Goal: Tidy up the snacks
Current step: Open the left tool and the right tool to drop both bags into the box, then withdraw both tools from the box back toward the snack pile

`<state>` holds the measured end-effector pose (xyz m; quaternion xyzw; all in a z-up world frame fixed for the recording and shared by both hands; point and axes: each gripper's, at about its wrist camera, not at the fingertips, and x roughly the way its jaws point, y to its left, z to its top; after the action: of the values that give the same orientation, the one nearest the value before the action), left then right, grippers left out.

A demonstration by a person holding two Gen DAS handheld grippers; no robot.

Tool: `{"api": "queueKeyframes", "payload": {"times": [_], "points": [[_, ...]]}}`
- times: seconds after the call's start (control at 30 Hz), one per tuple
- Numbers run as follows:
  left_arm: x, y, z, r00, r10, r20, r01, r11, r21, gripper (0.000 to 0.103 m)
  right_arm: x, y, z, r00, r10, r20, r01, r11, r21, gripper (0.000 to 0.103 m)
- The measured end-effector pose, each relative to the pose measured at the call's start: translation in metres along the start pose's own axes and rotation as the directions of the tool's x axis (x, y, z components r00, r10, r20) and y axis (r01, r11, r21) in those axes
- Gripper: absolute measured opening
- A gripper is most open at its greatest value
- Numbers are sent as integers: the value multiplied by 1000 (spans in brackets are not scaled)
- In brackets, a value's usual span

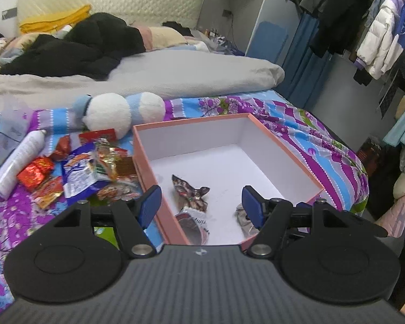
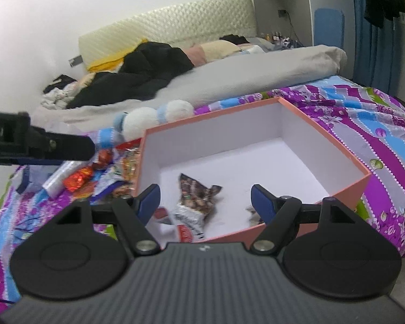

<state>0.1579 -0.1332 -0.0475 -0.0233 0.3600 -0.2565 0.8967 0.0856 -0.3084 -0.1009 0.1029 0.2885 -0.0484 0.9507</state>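
**Snack sorting only begun: few packets in the box, most on the bed**

The pink box (image 1: 256, 132) stands open on the bed (image 1: 324, 140), and it is mostly empty. On its white floor, near the 6 o'clock wall, lie a brown patterned packet (image 1: 190, 193), a white and red packet (image 1: 194, 221) just below it, touching it, and a small crumpled wrapper (image 1: 243, 216) at about 5 o'clock. These appear to be the only snacks put away.

The main pile of snacks (image 1: 91, 167) is outside the box, at its 9 o'clock side: red foil sweets, a blue and white bag, orange packets. A white bottle (image 1: 19, 162) lies at the far edge of this pile, and a plush toy (image 1: 118, 110) rests at 11 o'clock from the box.

The left hand-held gripper (image 1: 201, 205) has its jaws apart with nothing between them. The right hand-held gripper (image 2: 205, 202) is also spread and empty above the near part of the box.

I judge that the bigger part of the work remains.
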Motion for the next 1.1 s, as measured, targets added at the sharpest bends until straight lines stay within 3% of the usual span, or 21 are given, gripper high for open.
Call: {"api": "queueKeyframes", "payload": {"times": [0.67,1.1], "points": [[-112,60,-65,990,118,81,-109,988,-107,71,-60,70,-37,990,138,15,-137,987,-82,76],[-144,85,-110,983,162,91,-144,974,-175,71,-80,96,-67,982,189,17,-185,975,-125,76]]}}
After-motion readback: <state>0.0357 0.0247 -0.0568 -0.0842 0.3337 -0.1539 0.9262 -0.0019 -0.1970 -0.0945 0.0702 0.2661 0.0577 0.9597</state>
